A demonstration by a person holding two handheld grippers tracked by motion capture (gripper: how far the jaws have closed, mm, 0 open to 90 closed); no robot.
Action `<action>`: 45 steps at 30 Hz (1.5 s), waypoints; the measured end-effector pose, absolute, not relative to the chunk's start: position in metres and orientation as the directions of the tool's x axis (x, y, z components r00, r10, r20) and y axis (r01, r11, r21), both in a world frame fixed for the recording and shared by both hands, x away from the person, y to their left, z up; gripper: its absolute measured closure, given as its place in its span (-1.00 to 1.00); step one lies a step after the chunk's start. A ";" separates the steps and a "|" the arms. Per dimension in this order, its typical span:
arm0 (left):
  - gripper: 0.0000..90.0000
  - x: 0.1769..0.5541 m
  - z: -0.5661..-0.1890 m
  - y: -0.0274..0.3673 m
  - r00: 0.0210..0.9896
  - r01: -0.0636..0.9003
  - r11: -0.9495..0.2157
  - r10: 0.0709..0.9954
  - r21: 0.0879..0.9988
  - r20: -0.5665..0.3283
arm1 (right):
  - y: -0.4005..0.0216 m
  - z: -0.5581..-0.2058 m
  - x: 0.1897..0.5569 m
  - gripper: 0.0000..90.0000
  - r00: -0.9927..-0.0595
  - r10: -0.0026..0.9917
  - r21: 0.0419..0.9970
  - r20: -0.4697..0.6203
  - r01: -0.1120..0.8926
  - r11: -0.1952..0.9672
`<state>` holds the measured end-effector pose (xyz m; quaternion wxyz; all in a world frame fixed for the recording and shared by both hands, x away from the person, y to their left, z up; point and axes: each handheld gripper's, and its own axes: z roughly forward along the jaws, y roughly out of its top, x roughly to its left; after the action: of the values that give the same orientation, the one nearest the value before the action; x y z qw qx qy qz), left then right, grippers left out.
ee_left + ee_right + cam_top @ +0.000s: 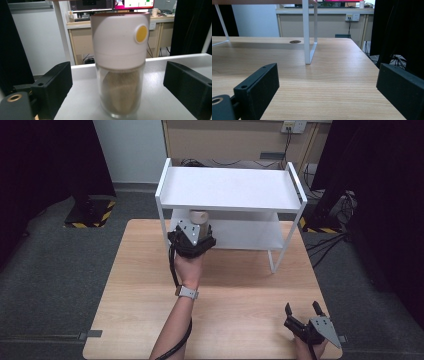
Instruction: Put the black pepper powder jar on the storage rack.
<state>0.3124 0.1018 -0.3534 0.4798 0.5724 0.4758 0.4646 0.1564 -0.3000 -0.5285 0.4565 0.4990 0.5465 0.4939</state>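
A jar (200, 216) with a white lid, a yellow round button and a clear body of brownish contents stands upright on the lower shelf (250, 234) of a white rack (230, 187). My left gripper (197, 231) is at the shelf's front left, open, with its jaws on either side of the jar (119, 65) and a gap on both sides. In the left gripper view the left gripper (117, 75) frames the jar on the white shelf (162, 97). My right gripper (302, 309) rests open and holds nothing near the table's front right corner.
The two-level rack stands at the back of the wooden table (150, 285); its white front leg (306, 32) rises ahead of the right gripper (327, 80). A desk with monitors and dark curtains lie beyond the table. Cables trail on the floor at right.
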 end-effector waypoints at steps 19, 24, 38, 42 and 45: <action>-0.80 0.180 -0.430 0.204 0.072 0.061 -0.007 0.997 0.998 0.003 | -0.298 -0.528 0.158 -0.91 -0.072 0.997 0.995 -0.017 0.101 0.025; -0.82 0.171 -0.455 0.241 0.087 0.082 -0.019 0.996 0.996 0.012 | -0.295 -0.526 0.158 -0.93 -0.062 0.998 0.993 -0.025 0.110 0.032; -0.88 0.187 -0.497 0.271 -0.040 0.148 -0.018 0.999 0.989 0.025 | -0.289 -0.523 0.159 -0.93 -0.050 0.997 0.989 -0.057 0.133 0.063; -0.89 0.189 -0.507 0.274 -0.033 0.149 -0.012 0.999 0.989 0.017 | -0.288 -0.523 0.159 -0.93 -0.051 0.997 0.989 -0.059 0.133 0.065; -0.90 0.190 -0.508 0.277 -0.024 0.161 -0.004 1.000 0.987 0.008 | -0.288 -0.522 0.160 -0.93 -0.053 0.997 0.988 -0.062 0.137 0.068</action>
<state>0.1900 0.2770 -0.5080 0.4505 0.5341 0.5430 0.4657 0.1596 -0.2878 -0.5224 0.4678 0.5046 0.5616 0.4596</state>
